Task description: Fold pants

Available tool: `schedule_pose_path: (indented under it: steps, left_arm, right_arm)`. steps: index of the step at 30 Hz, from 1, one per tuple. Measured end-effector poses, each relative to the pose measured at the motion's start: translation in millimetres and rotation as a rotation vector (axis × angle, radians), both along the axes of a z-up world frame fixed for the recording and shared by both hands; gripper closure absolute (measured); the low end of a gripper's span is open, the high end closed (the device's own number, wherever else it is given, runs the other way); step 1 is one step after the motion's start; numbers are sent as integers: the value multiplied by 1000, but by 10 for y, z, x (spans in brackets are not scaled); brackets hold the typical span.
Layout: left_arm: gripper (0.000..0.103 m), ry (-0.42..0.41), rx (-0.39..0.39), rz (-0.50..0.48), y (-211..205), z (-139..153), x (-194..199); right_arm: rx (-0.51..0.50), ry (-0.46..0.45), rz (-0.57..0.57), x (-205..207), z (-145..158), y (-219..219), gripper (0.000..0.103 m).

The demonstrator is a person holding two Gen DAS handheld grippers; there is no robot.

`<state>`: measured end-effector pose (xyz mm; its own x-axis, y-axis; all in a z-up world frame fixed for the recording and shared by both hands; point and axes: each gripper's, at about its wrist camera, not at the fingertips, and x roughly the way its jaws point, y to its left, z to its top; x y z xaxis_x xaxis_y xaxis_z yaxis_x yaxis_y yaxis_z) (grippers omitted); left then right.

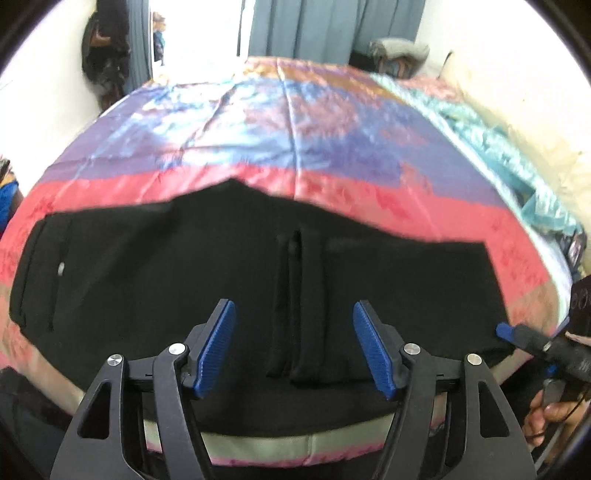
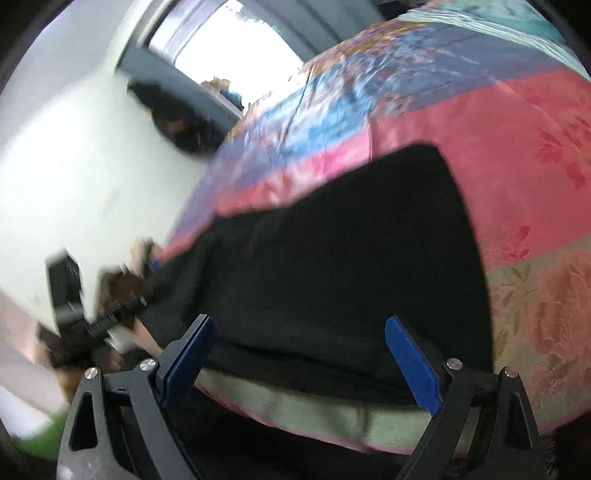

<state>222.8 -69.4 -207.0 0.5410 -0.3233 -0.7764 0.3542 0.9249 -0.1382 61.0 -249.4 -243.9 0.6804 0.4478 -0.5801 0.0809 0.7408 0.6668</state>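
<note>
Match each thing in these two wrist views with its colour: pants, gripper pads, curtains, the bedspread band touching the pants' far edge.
Things:
1. pants
2. left gripper pads
3. curtains
4. bedspread band along the pants' far edge

Colours:
A. grey-blue
B. pink-red
C. black
D. bright blue

Pairs: 1-C, 2-D, 3-A, 4-B

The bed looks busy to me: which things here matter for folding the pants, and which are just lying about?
Part of the job:
- black pants
- left claw, open
- right claw, open
- patterned bedspread they lie on

Just lying about:
- crumpled teal cloth
- grey curtains
- dark bag on the wall
</note>
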Motion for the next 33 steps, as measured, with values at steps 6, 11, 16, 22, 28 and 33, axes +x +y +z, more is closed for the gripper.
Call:
schedule_pose_path:
  steps: [6,11,16,22,28,33]
  left_arm:
    - [34,-17,38,-102,-399,-124,197]
    - [35,82,162,-132,-588,-561,340]
    - [34,59,190,-148,-603,-535,246]
    - [16,36,72,-42,-245,-294,65]
    - [15,-20,102,90,102,-272,92]
    - [12,-32,132,195,391,-346,211]
  right_arm:
    - [157,-15,-39,487,251,-448,10]
    - [140,199,-78,1038,-215,-673,10]
    - [-4,163,-63,963,36,-530,10]
    - [-378,35,-30,238,460,11,10]
    - [-664,105,-56,29,140,283,10]
    - [-793,28,-115,-10,211,300,7]
